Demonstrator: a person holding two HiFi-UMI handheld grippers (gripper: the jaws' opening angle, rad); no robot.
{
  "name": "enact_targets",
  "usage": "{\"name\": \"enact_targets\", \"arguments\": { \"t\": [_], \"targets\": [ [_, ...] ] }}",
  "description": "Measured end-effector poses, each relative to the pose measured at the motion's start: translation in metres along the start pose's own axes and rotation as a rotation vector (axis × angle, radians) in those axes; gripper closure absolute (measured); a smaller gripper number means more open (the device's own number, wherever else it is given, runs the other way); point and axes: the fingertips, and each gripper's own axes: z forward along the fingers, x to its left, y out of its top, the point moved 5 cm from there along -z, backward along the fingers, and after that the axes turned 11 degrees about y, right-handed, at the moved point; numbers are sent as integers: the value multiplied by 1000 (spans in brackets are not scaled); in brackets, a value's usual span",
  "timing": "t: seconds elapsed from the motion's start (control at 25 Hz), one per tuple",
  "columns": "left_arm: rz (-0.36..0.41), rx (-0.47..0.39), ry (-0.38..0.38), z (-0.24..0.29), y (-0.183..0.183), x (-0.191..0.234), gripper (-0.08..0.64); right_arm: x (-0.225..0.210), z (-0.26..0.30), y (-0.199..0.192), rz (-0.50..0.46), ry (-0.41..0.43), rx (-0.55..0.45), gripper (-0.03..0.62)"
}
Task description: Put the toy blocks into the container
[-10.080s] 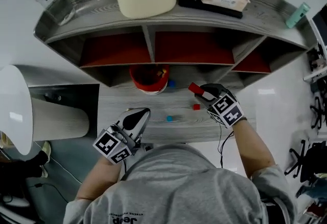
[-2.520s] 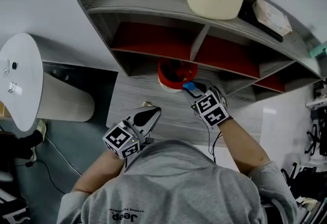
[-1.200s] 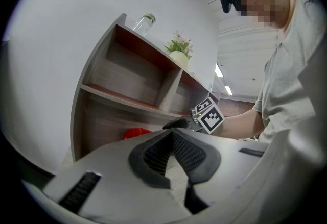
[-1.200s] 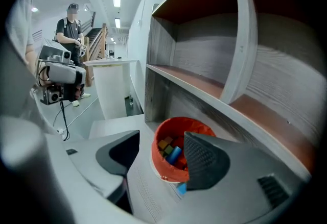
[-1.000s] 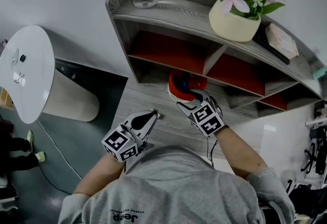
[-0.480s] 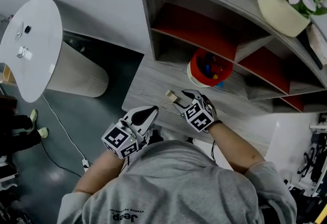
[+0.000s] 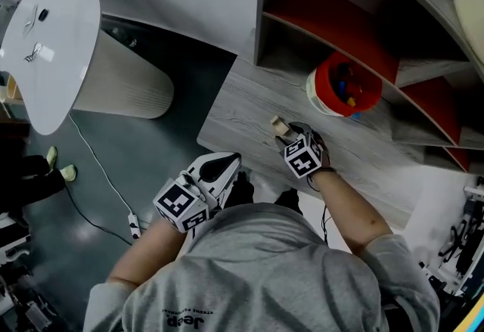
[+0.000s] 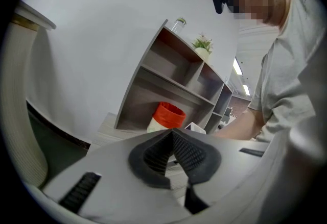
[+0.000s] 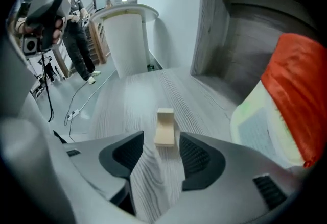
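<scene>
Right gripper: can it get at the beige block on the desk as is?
Likely yes. The right gripper has its jaws apart, the beige block lies just ahead of their gap on the desk, nothing between; the red container sits aside.

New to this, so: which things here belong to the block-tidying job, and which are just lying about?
Job: wooden block, red container with coloured blocks inside, right gripper.
Lying about: shelf unit, white drum.
</scene>
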Motion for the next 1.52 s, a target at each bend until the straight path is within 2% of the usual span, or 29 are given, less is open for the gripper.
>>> {"name": "enact_targets", "arguments": {
  "t": [0.16, 0.24, 0.44, 0.76, 1.08, 1.28, 1.52],
  "targets": [
    [-21, 16, -1, 0, -8, 4, 548, -10, 14, -4, 2, -34, 15, 371],
    [-23, 22, -3, 0, -11, 5, 548, -13, 17, -6, -6, -45, 19, 414],
    [-7, 25, -21, 6, -7, 0, 548, -11, 5, -2, -4, -16, -21, 425],
    [31, -28, -86, 36, 31, -37, 548, -14, -89, 25, -6, -24, -143, 425],
    [95, -77, -184, 84, 74, -83, 548, -47, -194, 48, -16, -113, -261, 425],
    [122, -89, -214, 107, 95, -101, 548, -79, -233, 47, -8, -187, -259, 425],
    [142, -94, -222, 118, 108, -114, 548, -108, -248, 42, 0, -244, -248, 425]
  ]
}}
